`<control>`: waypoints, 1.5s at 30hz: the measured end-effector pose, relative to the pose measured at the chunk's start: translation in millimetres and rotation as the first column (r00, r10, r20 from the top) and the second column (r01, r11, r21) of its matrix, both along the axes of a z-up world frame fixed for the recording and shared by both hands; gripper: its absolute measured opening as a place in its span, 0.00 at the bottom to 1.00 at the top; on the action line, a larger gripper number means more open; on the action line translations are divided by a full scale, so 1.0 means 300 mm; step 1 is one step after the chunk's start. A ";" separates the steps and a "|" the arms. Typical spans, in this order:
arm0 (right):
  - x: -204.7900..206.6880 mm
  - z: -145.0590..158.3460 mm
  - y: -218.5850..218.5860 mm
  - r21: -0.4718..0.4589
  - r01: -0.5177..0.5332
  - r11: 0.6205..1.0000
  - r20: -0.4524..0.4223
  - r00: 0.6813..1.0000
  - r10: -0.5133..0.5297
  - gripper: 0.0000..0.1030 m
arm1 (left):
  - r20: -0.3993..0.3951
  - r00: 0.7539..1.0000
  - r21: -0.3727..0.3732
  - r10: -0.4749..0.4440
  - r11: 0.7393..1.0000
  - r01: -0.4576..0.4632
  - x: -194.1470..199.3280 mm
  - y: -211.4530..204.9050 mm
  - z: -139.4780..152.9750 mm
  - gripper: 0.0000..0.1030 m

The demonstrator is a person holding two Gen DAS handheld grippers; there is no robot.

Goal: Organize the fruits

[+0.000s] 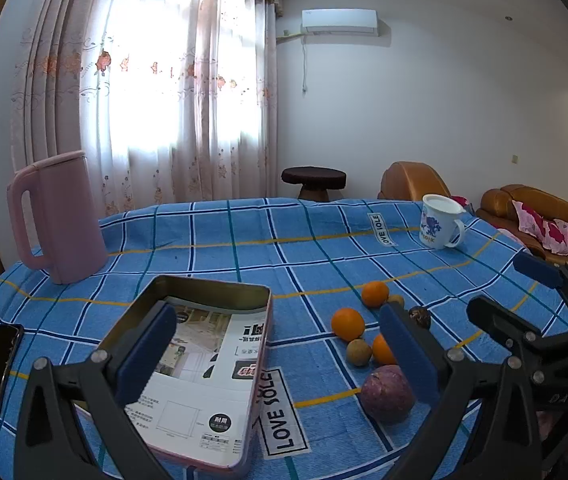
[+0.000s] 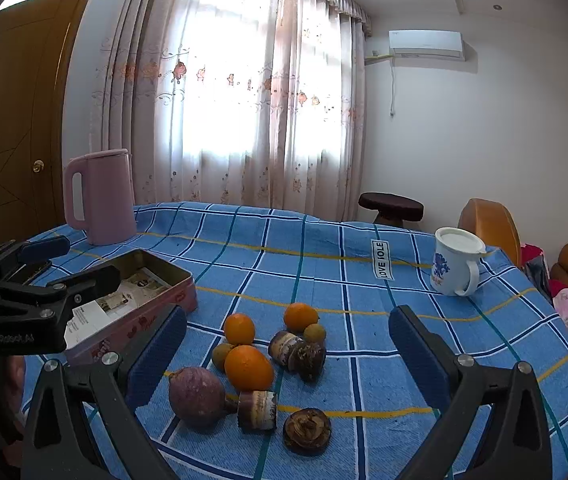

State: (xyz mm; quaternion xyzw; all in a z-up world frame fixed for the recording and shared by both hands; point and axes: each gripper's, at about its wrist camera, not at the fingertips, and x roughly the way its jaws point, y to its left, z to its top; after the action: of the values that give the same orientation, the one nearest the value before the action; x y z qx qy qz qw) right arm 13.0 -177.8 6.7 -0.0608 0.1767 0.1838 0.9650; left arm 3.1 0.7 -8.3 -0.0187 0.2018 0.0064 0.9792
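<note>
Both hand-held grippers, left (image 1: 280,354) and right (image 2: 287,354), spread wide, empty; oranges (image 2: 248,368) round, liable to roll off tabletop (image 2: 363,264) if nudged

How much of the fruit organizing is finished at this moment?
Done: nothing visible; the tin box holds only printed paper. In hand: nothing; the left gripper and right gripper are both open and empty. Left: the oranges, the purple fruit and the others all lie on the tablecloth.
</note>
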 end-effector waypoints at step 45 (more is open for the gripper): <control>0.002 -0.025 -0.006 0.008 -0.004 1.000 -0.024 1.000 0.004 0.99 | -0.013 1.000 0.005 -0.001 1.000 0.001 0.002 -0.008 -0.011 1.00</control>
State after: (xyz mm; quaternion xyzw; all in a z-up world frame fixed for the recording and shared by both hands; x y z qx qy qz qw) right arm 13.7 -179.5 -0.8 -0.0549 0.1871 0.1871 0.9628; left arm 3.7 -1.7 -11.6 -0.0162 0.2082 0.0067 0.9779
